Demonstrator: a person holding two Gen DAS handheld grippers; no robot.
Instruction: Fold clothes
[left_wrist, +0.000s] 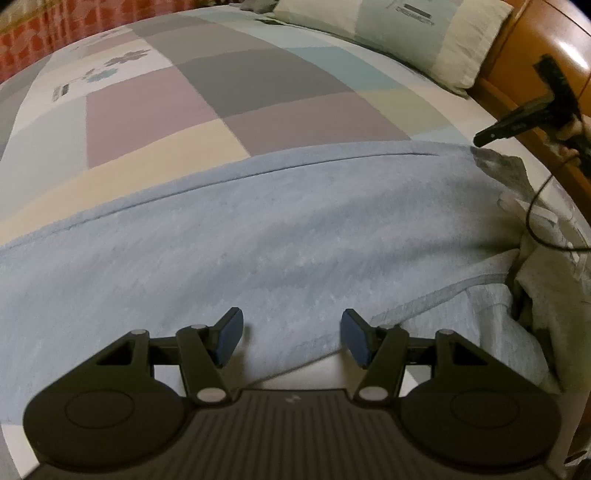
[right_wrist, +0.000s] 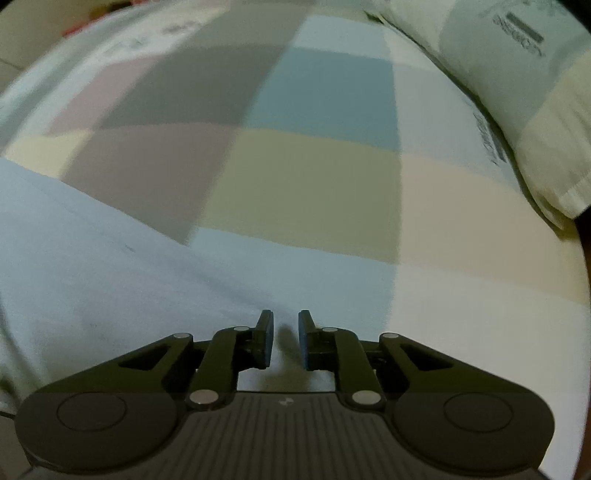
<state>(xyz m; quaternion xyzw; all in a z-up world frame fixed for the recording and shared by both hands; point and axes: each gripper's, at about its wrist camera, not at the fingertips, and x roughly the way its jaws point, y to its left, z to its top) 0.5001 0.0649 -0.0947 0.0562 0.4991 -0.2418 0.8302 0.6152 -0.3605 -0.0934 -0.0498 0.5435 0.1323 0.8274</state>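
Left wrist: pillow (left_wrist: 413, 33) beyond garment (left_wrist: 258, 236).

Blue garment (left_wrist: 258, 236) on patchwork bed (left_wrist: 155, 122)

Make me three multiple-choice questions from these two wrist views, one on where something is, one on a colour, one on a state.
1. Where does the pillow lie?
A. at the bed's far end by the wooden headboard
B. on the floor
C. on the garment

2. What colour is the garment spread on the patchwork bedsheet?
A. red
B. light blue
C. black

3. How does the left gripper stand?
A. clamped on the pillow
B. open, nothing between its pads
C. holding a hanger

Answers: 1 A, it rests against the headboard; 2 B, pale blue fleece; 3 B, pads apart above the cloth.
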